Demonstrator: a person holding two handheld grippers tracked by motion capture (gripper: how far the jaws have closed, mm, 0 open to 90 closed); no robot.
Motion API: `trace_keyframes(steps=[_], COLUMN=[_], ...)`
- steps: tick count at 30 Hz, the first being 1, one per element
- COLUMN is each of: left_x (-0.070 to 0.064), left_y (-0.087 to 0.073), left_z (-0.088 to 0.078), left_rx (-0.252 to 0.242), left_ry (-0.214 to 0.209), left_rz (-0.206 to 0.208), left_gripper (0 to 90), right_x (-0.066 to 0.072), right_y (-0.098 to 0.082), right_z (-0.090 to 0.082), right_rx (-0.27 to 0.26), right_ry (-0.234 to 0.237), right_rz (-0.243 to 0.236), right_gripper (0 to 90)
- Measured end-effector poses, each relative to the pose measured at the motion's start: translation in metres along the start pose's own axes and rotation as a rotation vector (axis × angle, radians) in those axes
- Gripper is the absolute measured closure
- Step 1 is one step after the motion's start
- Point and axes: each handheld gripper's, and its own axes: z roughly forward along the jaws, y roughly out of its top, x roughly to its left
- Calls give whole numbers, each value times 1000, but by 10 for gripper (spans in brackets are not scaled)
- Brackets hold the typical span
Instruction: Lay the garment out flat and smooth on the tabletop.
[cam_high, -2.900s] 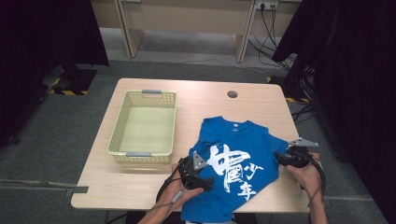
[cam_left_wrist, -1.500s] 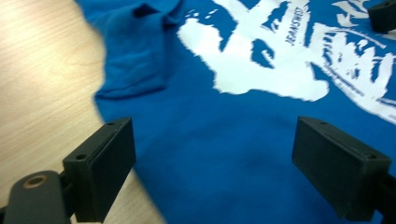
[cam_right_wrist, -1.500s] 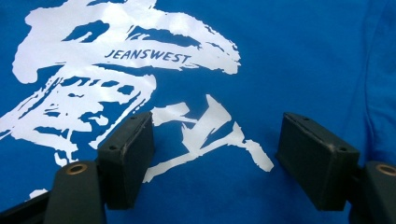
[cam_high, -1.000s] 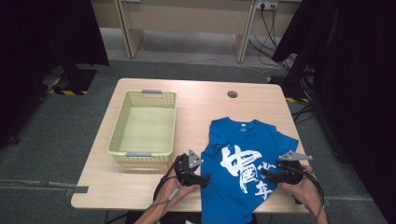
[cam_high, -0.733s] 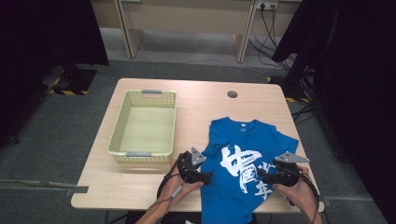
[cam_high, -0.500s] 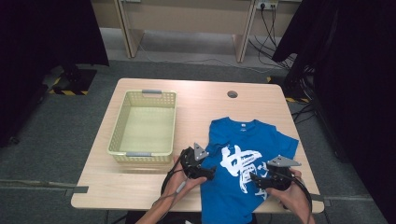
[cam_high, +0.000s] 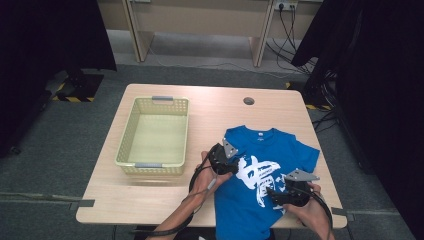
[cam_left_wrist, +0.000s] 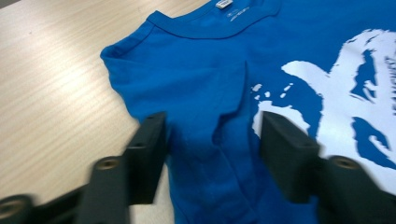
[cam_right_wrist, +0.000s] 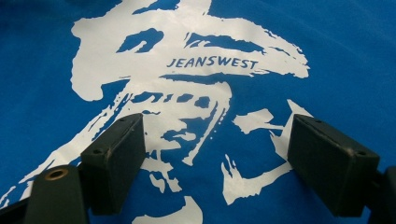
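Blue T-shirt (cam_high: 265, 170) lies flat on the table (cam_high: 150, 200), print side up, hem hanging over the near edge; likely spread for folding.

Left gripper (cam_left_wrist: 212, 135) sits over the folded-in sleeve side. Its jaws have just been closing, now half spread, with a raised wrinkle of cloth between them but not pinched. Judged: about to gather that fold.

Right gripper (cam_right_wrist: 215, 140) hovers over the white print (cam_right_wrist: 187, 70), jaws spread, nothing held.

1 yellow basket (cam_high: 131, 135) stands just left of the shirt, apart from it, with nothing inside, probably where the shirt goes.
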Motion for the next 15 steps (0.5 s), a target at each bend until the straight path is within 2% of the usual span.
trace_keyframes(steps=[2,6,7,10,15], left_x=[1,13,16,27,39], left_y=[1,0,-1,-5,-15], left_z=[3,-1,-4,-13,-27], left_rx=[4,14,16,14,8], left_ry=[18,77,92,139,182], left_rz=[10,-1,4,-13,-53], left_gripper=[573,728,744,759,750], right_x=[0,0,0,0,0], right_y=[0,0,0,0,0], right_z=[0,0,0,0,0], right_rx=[0,-3,-3,-3,-4], right_ry=[0,1,1,0,-1], right_rz=[0,0,0,0,0], right_gripper=[194,194,194,193,193])
